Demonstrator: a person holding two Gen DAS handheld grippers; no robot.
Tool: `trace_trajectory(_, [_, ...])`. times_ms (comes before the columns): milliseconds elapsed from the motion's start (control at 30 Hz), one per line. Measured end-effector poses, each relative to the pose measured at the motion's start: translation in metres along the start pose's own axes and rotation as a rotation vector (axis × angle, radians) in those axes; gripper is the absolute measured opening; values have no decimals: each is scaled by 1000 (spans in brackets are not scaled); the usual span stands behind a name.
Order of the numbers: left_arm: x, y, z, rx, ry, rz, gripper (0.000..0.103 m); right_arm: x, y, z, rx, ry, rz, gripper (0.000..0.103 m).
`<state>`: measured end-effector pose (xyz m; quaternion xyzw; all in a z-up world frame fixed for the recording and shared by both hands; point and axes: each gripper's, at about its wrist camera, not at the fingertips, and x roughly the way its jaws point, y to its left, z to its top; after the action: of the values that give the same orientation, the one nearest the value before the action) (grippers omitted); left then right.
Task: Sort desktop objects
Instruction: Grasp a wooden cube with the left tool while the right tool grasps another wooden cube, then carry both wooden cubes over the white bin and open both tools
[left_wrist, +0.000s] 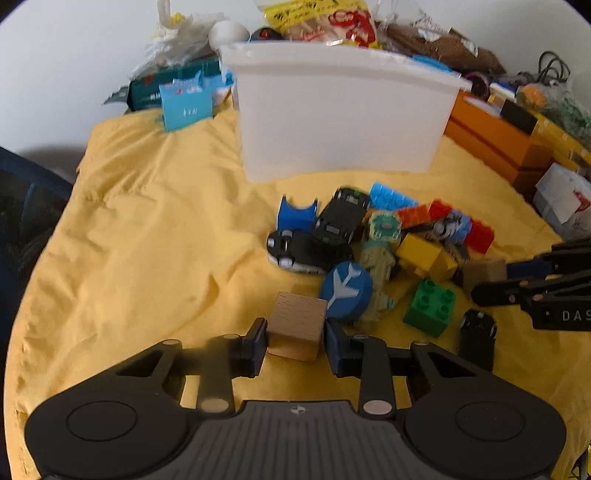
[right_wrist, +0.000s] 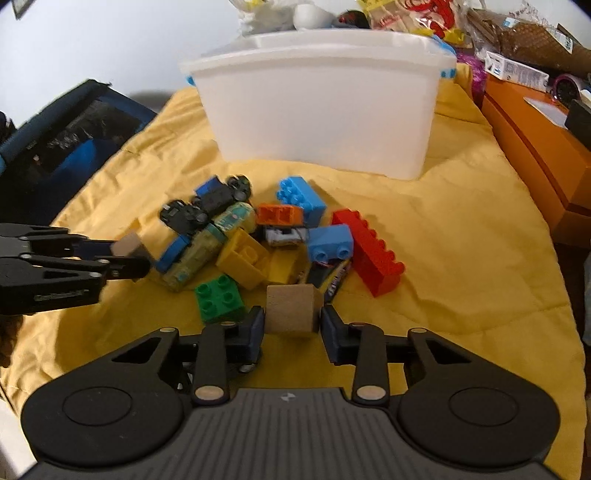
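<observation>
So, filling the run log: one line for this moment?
left gripper: shut on light wooden cube | right gripper: shut on brown wooden cube | white bin: behind toy pile

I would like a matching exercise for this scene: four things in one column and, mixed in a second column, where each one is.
Things:
1. left claw
2. long red brick
3. white bin
4. green brick

Places:
a. at the far end of the yellow cloth, behind the toy pile
b. closed around a wooden cube
c. right edge of the pile
d. near edge of the pile, just left of the right claw's cube

Pairs: 1-b, 2-c, 3-a, 4-d
</observation>
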<state>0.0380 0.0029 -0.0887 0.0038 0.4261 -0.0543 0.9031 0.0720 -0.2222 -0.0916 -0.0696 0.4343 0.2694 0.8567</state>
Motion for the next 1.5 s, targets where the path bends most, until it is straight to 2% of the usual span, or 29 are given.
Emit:
trace_trajectory(133, [5, 0, 0, -6, 4, 0, 36, 9, 5, 2, -40, 1, -10, 40])
trace_trajectory(200, [3, 0, 1, 1, -6, -5, 36, 8, 3, 3, -17, -3, -4, 39])
trace_trajectory(467, [-28, 9, 12, -68, -73, -16, 35, -22, -12, 8, 30, -70, 15, 35])
trace_trajectory(667, [-40, 9, 23, -78, -107, -22, 36, -36, -16, 18, 39, -111, 30, 34])
trace_trajectory(867, [-38, 3, 22, -58, -96, -22, 36, -8, -16, 8, 9, 9, 5, 34])
trace_trajectory(1067, [-41, 0, 18, -46, -90, -25, 36, 12, -15, -3, -8, 37, -5, 33])
trace_trajectory(1300, [-58, 9, 39, -96, -138, -13, 36, -28, -23, 16, 26, -76, 31, 33])
trace_trajectory(1500, [-73, 6, 89, -87, -208, -10, 36, -67, -34, 76, 72, -222, 51, 33])
